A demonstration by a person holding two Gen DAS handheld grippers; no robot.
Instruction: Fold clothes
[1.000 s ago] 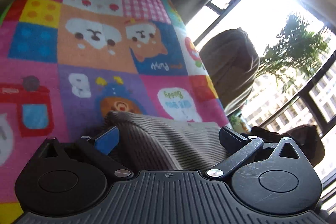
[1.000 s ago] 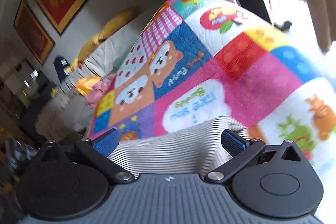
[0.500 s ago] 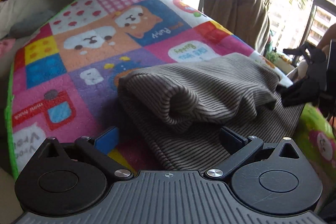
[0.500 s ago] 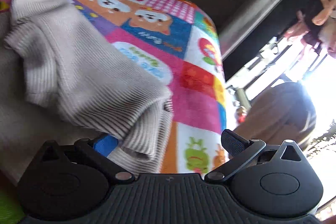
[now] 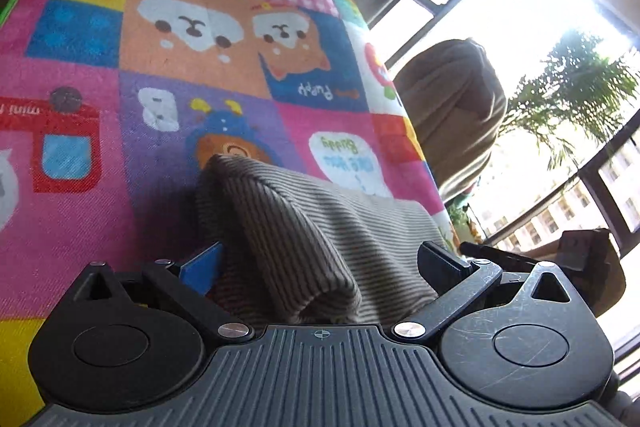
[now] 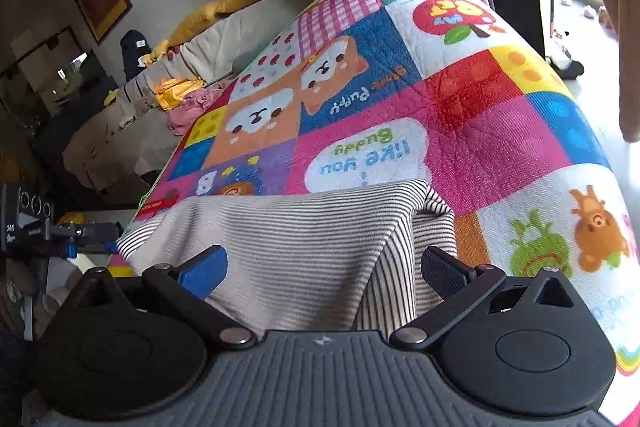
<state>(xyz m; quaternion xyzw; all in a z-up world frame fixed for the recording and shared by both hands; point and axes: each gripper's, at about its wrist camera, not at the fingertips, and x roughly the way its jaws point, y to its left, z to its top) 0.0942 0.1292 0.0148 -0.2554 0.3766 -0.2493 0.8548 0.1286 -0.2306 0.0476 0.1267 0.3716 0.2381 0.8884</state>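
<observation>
Left wrist view: the garment [image 5: 320, 227] is a ribbed knit in thin brown-and-cream stripes, lying on a bright patchwork mat [image 5: 160, 87] printed with cartoon animals. Its near part is doubled over into a thick, rounded roll that runs from a blunt corner on the mat down toward the camera, with a flatter layer spreading to the right of it. The left gripper [image 5: 320, 263] stands wide apart, its blue finger [image 5: 202, 263] on one side of the roll and its black finger [image 5: 442, 263] on the other. The cloth lies between them; the blue finger sits just beside the fold, but nothing is pinched. At the right edge, against a glaring window [image 5: 540, 7], part of the other tool shows dark.

Right wrist view: the same garment [image 6: 304, 251] looks paler here, grey-white with dark stripes, draped over the near end of the mat [image 6: 480, 115]. A folded flap crosses it on a slant, so the stripes run level on the left and nearly upright on the right. The right gripper [image 6: 324, 273] is likewise spread wide, fingers [image 6: 204, 271] either side of the cloth, which passes between them ungrasped. A sofa [image 6: 200, 47] with yellow cushions stands beyond the mat.
</observation>
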